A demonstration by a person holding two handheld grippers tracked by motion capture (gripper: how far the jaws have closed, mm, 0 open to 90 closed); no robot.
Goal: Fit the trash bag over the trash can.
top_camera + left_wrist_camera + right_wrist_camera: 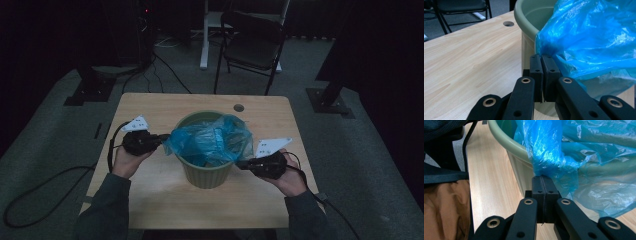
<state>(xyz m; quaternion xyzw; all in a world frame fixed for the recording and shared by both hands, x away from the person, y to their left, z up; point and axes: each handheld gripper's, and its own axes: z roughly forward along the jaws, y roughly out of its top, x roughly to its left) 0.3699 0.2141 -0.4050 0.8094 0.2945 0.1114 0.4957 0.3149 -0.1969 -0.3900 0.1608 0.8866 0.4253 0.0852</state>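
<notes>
Presently, on a pale wood tabletop (150, 200):

- Green bin (206, 172): upright, at the centre of the tabletop in the high view. Its rim and inner wall show in the left gripper view (529, 27) and the right gripper view (506, 140).
- Blue plastic bag (212, 140): thin, crinkled, translucent. It lies bunched over the bin's mouth and spills past the rim at 9 o'clock and at 4 o'clock.
- Left gripper (161, 137): at 9 o'clock of the bin, held level, tips touching the bag's edge. In the left gripper view (544, 58) the jaws are pressed together on a gathered corner of the bag (594, 37), just outside the bin wall.
- Right gripper (240, 163): at 4 o'clock of the bin, close against its side. In the right gripper view (544, 178) the jaws are pressed tight together, pinching a hanging fold of the bag (549, 150) beside the rim.
- Cable hole (239, 107): round, in the tabletop at 1 o'clock of the bin.
- Folding chair (252, 42): dark, on the floor beyond the tabletop at 12 o'clock.
</notes>
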